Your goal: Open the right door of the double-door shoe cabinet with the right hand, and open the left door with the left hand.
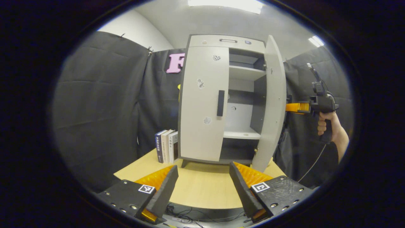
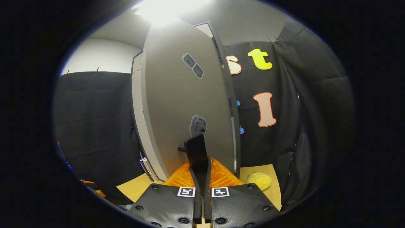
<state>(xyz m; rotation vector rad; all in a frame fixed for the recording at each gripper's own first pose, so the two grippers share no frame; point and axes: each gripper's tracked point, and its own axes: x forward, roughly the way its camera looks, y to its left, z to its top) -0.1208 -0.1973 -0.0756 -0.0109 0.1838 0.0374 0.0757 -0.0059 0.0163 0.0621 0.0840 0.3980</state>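
Cabinet (image 1: 221, 101) stands on the counter (image 1: 202, 186), at 12 o'clock in the left gripper view. Right door (image 1: 273, 104) swung open; shelves bare. Left door (image 1: 202, 104) closed, its handle (image 1: 220, 103) untouched. Left gripper (image 1: 204, 186) low, short of the cabinet, fingers spread, grasping nothing. Right gripper (image 2: 202, 177) clenched on the right door's handle (image 2: 196, 152). Books (image 1: 166, 145) at 9 o'clock of the cabinet's base.

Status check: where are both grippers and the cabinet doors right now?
Right gripper shut on right door handle; right door swung open. Left gripper open, short of closed left door. Path clear.
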